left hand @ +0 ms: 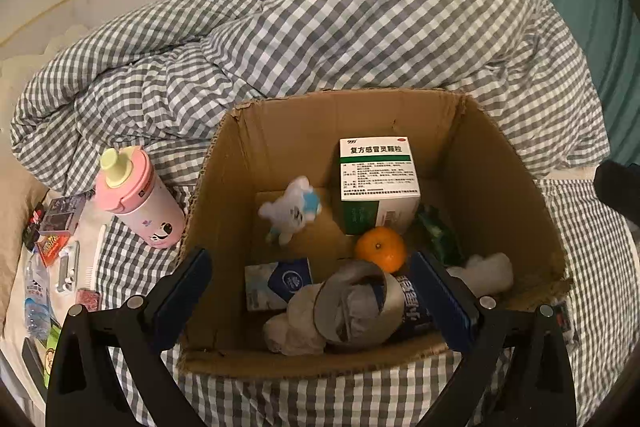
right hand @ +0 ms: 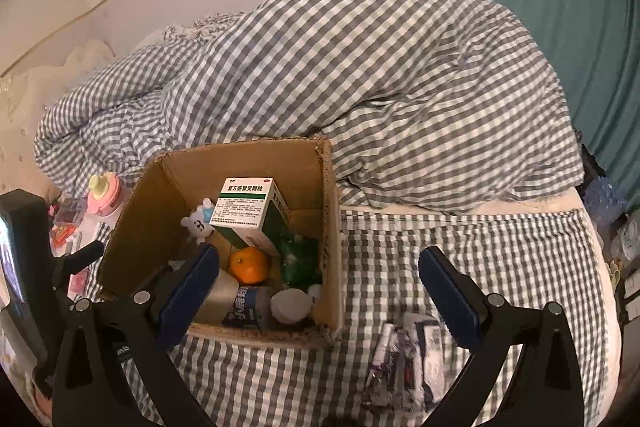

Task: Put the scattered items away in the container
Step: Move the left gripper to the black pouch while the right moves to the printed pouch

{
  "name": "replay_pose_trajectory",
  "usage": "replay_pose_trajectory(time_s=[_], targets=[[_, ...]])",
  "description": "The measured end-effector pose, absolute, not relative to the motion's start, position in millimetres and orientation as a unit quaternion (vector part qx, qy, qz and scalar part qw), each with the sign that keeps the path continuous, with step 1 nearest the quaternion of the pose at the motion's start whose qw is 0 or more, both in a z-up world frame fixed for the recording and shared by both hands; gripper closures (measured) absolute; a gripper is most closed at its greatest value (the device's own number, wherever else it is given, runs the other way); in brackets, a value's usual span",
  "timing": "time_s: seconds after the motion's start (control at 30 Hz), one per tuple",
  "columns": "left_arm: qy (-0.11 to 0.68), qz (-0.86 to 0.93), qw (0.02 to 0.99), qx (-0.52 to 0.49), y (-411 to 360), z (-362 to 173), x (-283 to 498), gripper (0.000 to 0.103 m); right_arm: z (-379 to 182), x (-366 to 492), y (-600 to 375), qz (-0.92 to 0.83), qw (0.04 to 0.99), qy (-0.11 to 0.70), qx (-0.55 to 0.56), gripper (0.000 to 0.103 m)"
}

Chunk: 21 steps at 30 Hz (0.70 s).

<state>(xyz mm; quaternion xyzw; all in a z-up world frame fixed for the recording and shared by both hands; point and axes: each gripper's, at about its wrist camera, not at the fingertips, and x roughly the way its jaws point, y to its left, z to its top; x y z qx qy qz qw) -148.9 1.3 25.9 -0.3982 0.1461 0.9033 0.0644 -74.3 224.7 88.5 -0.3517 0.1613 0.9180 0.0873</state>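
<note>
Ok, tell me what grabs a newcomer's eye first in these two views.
The open cardboard box on the checked bed draws the eye, with a bright orange beside a green-and-white medicine box and a small white plush toy inside. Left of it stands a pink bottle among small clutter. Behind rises a heaped gingham duvet.
</note>
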Motion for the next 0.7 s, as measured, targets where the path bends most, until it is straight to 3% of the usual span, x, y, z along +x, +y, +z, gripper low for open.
replay_pose_trajectory(time_s=[0.37,0.7], targets=[[0.14,0.898,0.116,-0.4,1.3,47.6,-48.4,0.0,108.2,45.1,239.3,0.917,0.149,0.147,-0.339,0.003],[0.161,0.887,0.132,-0.412,24.3,18.0,36.7,0.0,49.0,131.6,238.0,0.897,0.162,0.171,-0.375,0.003]])
